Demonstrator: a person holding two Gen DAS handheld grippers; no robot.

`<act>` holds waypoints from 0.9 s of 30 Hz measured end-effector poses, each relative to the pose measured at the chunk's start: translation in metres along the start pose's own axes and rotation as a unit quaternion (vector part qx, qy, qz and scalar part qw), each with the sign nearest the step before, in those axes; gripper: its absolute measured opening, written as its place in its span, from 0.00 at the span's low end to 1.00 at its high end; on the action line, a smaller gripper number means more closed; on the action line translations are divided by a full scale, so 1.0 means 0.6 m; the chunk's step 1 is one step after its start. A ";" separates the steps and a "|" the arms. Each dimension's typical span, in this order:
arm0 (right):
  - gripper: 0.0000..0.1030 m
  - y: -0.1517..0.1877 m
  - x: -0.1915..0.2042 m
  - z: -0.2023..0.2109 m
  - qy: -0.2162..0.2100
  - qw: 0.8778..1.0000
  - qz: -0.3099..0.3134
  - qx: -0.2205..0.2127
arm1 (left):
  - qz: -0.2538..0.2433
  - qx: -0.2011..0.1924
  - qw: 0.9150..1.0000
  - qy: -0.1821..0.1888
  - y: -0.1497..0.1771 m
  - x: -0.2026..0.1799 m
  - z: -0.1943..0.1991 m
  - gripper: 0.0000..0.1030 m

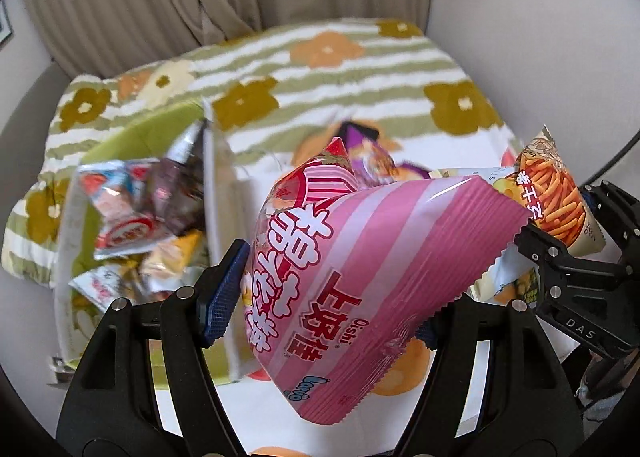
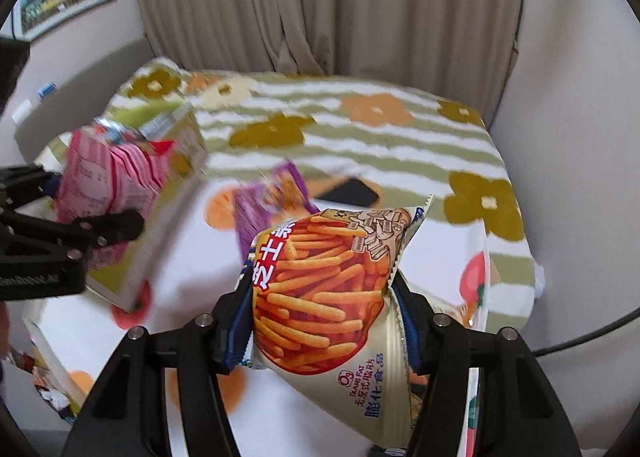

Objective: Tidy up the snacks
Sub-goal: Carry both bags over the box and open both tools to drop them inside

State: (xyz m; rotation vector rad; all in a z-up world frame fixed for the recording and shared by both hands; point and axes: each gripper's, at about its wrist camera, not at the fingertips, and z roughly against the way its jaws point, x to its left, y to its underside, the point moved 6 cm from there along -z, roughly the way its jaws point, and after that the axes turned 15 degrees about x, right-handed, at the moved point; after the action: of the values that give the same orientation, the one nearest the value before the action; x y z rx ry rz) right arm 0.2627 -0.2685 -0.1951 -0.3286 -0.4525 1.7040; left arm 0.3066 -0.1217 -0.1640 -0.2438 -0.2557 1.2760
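I held one snack in each hand. My left fingers (image 1: 328, 289) were closed on the glossy pink-and-white striped foil snack bag (image 1: 360, 257), which filled the space between them and stuck out ahead, lifted off the bed. My right fingers (image 2: 324, 317) were clamped on the cream foil bag printed with orange sticks (image 2: 324, 297), gripped at its sides, also in the air.

Ahead and to the left of my left fingers stood the green open-topped storage box with pale rim (image 1: 212, 177), already holding several small wrapped snacks (image 1: 132, 213). Beyond both pairs of fingers, on the flower-patterned bedspread (image 2: 360, 129), lay a purple crinkled snack bag (image 2: 268, 201) and a flat black object (image 2: 352, 193) I could not identify.

I judged the step to be carrying: both bags picked up, neither yet stowed. The next move called for swinging the pink bag over the box opening and spreading my left fingers, then bringing the stick bag across. The puffy bags could catch on the rim.
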 end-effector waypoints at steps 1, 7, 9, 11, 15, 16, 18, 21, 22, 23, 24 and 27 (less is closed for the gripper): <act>0.54 -0.008 0.009 0.010 -0.003 1.000 0.004 -0.008 | 0.004 -0.009 1.000 -0.003 0.000 0.012 0.015 0.66; 0.54 -0.064 0.102 0.055 -0.034 0.998 0.037 -0.047 | 0.039 -0.047 0.998 -0.022 0.002 0.118 0.080 0.66; 0.54 -0.082 0.135 0.061 -0.045 0.996 0.046 -0.054 | 0.050 -0.048 0.997 -0.029 0.007 0.160 0.088 0.66; 0.54 -0.100 0.174 0.064 -0.061 0.995 0.053 -0.057 | 0.060 -0.047 0.996 -0.034 0.013 0.202 0.092 0.66; 0.54 -0.127 0.243 0.058 -0.074 0.993 0.067 -0.055 | 0.069 -0.039 0.996 -0.041 0.027 0.275 0.086 0.66; 0.54 -0.129 0.256 0.056 -0.077 0.993 0.068 -0.054 | 0.071 -0.036 0.996 -0.041 0.031 0.293 0.082 0.66; 0.54 -0.136 0.282 0.047 -0.084 0.993 0.069 -0.049 | 0.072 -0.029 0.996 -0.040 0.039 0.322 0.073 0.66; 0.54 -0.143 0.317 0.032 -0.088 0.993 0.068 -0.040 | 0.071 -0.015 0.997 -0.032 0.049 0.358 0.050 0.66; 0.54 -0.146 0.328 0.026 -0.090 0.993 0.066 -0.036 | 0.069 -0.012 0.997 -0.030 0.051 0.368 0.043 0.68; 0.54 -0.147 0.335 0.021 -0.091 0.993 0.065 -0.033 | 0.066 -0.011 0.997 -0.031 0.052 0.375 0.037 0.69; 0.54 -0.148 0.343 0.016 -0.089 0.994 0.063 -0.030 | 0.064 -0.011 0.997 -0.032 0.052 0.380 0.031 0.73; 0.54 -0.148 0.358 -0.002 -0.083 0.995 0.056 -0.020 | 0.060 -0.015 0.998 -0.019 0.054 0.394 0.020 0.98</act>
State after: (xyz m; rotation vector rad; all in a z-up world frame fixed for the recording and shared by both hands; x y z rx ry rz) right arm 0.3020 -0.0446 -0.1471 -0.2460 -0.5996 1.8415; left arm 0.3370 0.1150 -0.1506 -0.2642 -0.2963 1.3978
